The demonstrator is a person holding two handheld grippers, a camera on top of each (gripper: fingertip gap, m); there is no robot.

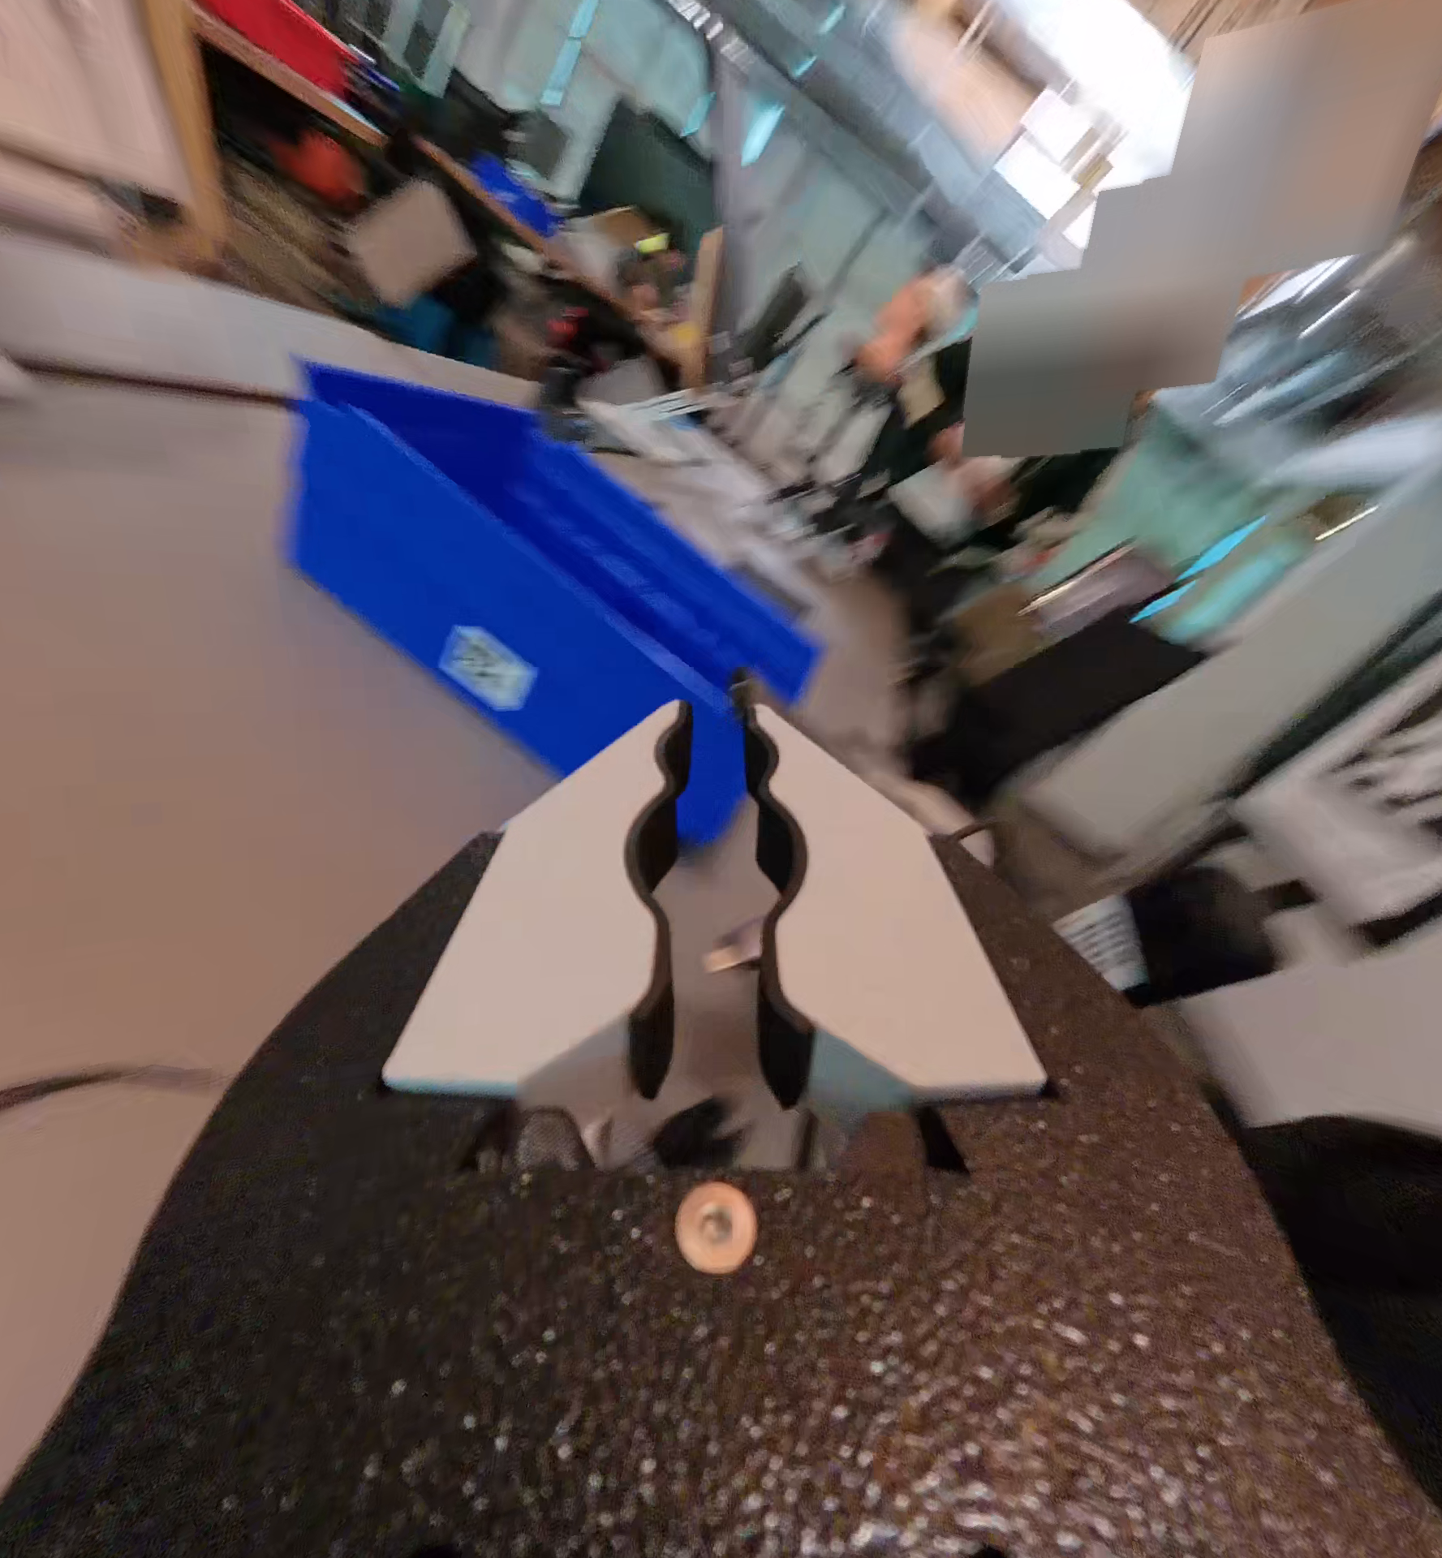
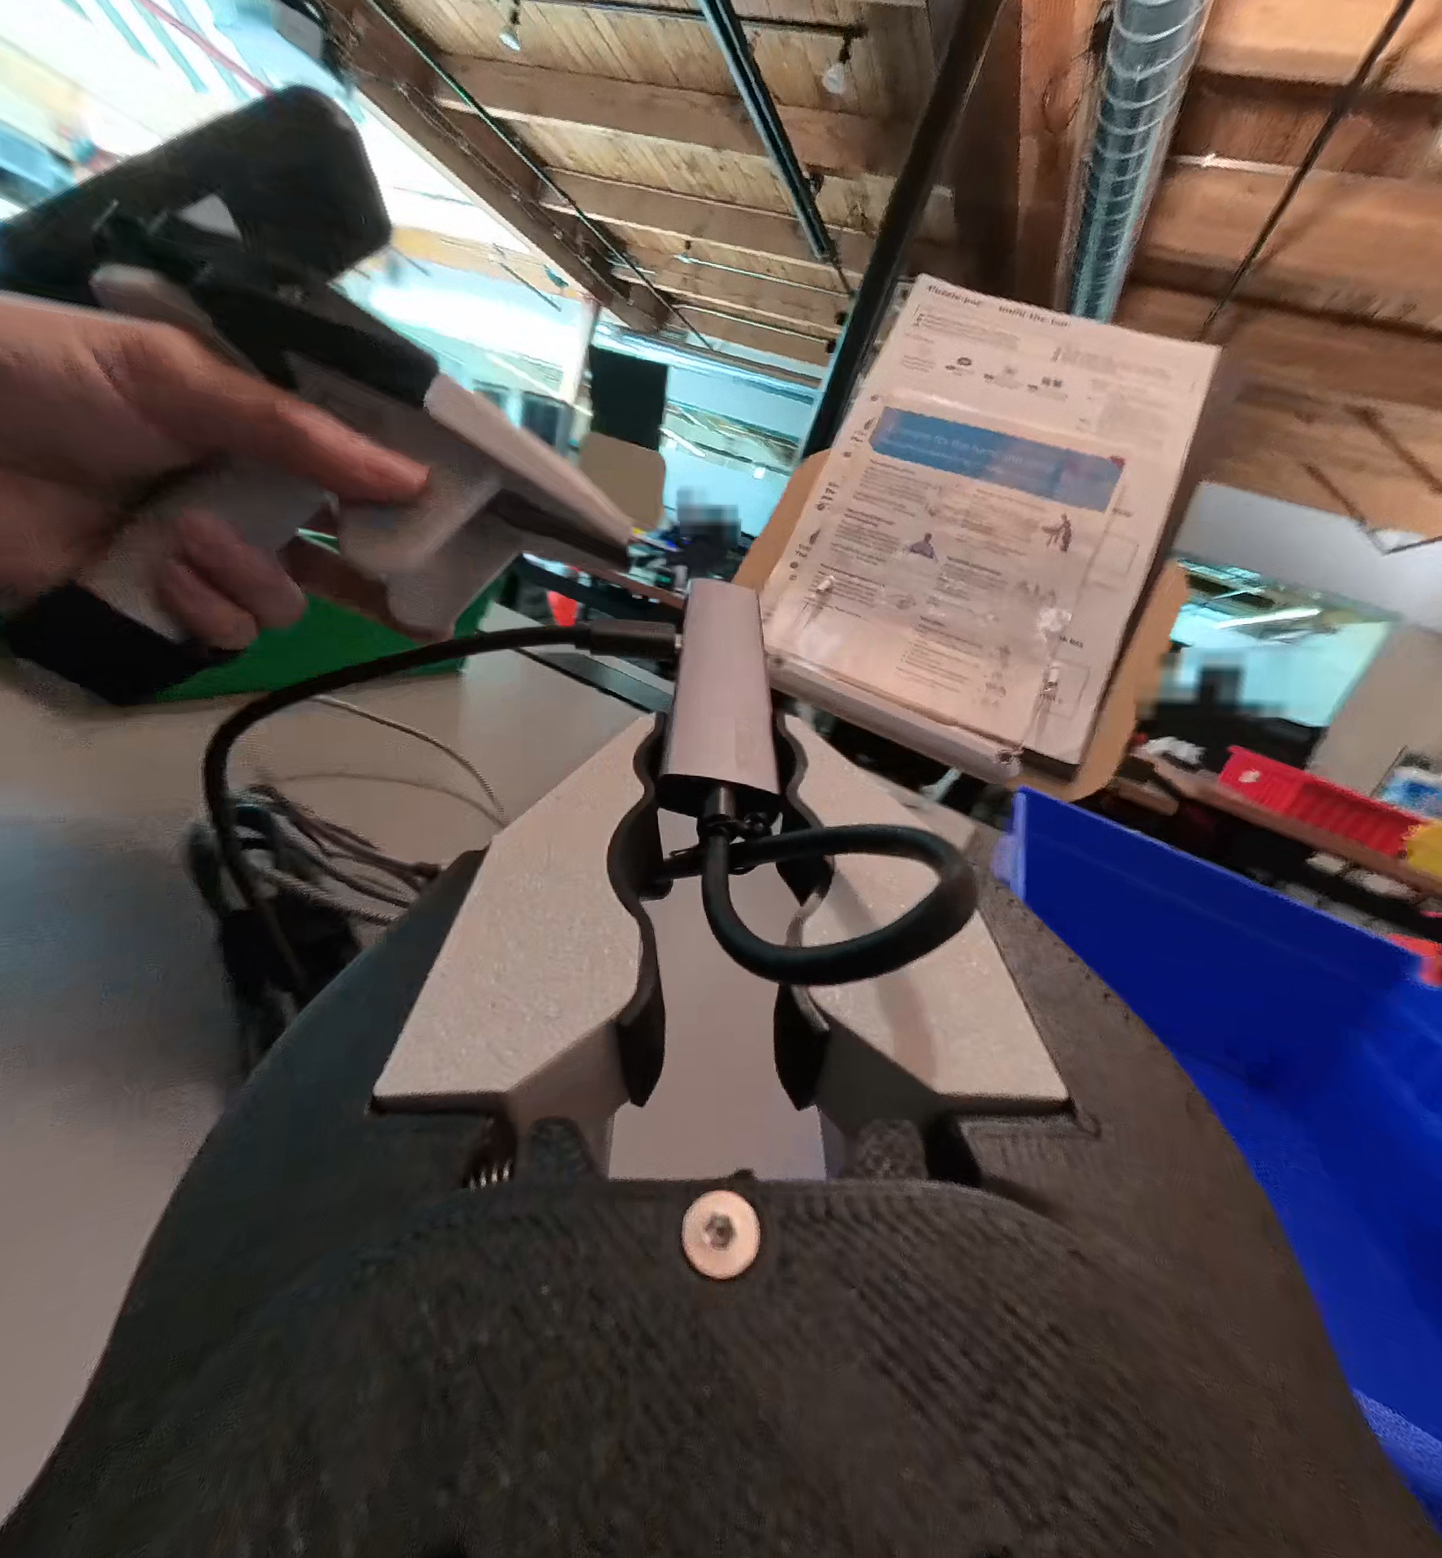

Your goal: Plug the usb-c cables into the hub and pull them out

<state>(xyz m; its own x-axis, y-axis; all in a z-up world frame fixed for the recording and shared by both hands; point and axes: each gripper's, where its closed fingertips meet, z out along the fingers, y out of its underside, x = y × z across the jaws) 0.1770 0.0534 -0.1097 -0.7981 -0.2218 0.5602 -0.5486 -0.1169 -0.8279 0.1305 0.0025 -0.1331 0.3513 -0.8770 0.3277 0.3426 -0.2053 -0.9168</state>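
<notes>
My right gripper (image 2: 717, 735) is shut on the near end of a grey USB-C hub (image 2: 721, 666) and holds it above the table. A black cable (image 2: 363, 674) is plugged into the hub's left side by its plug (image 2: 629, 636). The hub's own short black lead (image 2: 869, 953) loops over my right finger. My left gripper (image 1: 717, 708) is narrowly open with nothing between its fingers. In the right wrist view the left gripper (image 2: 629, 539), held by a hand (image 2: 110, 438), has its tips just above and left of the hub. The left wrist view is blurred.
A blue bin (image 2: 1206, 969) stands close on the right; it also shows ahead in the left wrist view (image 1: 490, 590). A sheet on a cardboard stand (image 2: 995, 539) rises behind the hub. Several loose cables (image 2: 279, 860) lie on the grey table (image 2: 68, 885). A green object (image 2: 346, 641) sits behind.
</notes>
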